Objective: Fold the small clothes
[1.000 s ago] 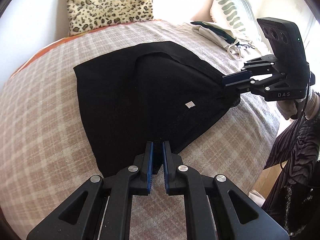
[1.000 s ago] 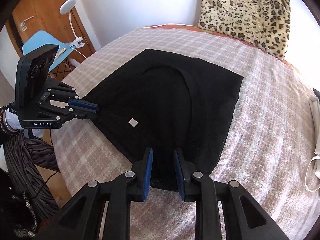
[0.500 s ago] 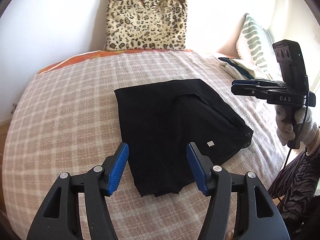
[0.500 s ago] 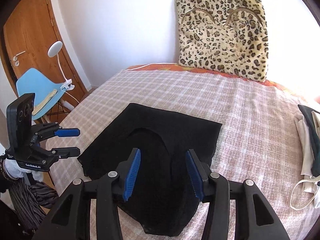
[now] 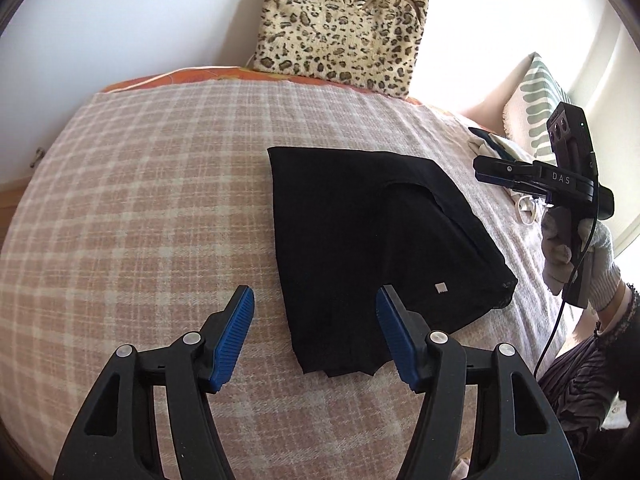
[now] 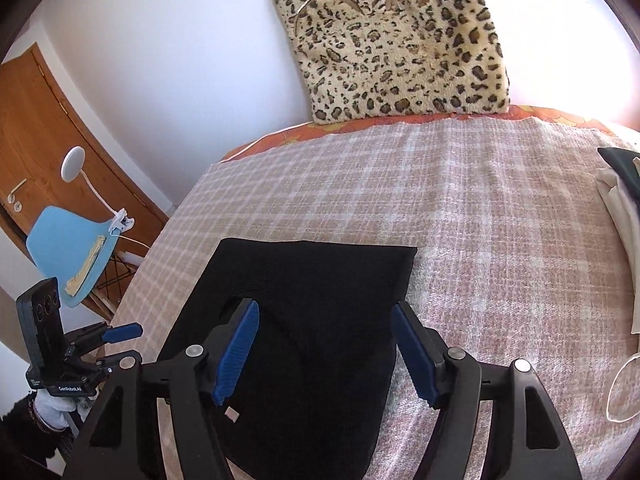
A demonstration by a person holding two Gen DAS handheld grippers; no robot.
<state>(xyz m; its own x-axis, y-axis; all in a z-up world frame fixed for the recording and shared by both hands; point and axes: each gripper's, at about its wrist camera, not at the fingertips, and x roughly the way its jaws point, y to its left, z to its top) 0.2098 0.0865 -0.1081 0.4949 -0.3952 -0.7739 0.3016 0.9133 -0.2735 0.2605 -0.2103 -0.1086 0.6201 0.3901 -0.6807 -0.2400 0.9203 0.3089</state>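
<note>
A black garment (image 5: 372,248) lies flat on the checked bedspread (image 5: 140,220), with a small white tag (image 5: 440,288) near its right corner. It also shows in the right wrist view (image 6: 304,312). My left gripper (image 5: 314,328) is open and empty, held above the garment's near edge. My right gripper (image 6: 326,344) is open and empty, raised over the garment's near part. The right gripper also shows in the left wrist view (image 5: 508,178), off the garment's right side. The left gripper also shows in the right wrist view (image 6: 120,344), left of the bed.
A leopard-print cushion (image 5: 340,24) leans on the wall at the head of the bed. Other clothes (image 6: 624,208) lie at the bed's right side, by a striped pillow (image 5: 540,104). A blue chair (image 6: 68,248) with a clip lamp and a wooden door stand left.
Both grippers let go of the garment's corners, opened wide and lifted back from it. The garment now lies loose on the bed.
</note>
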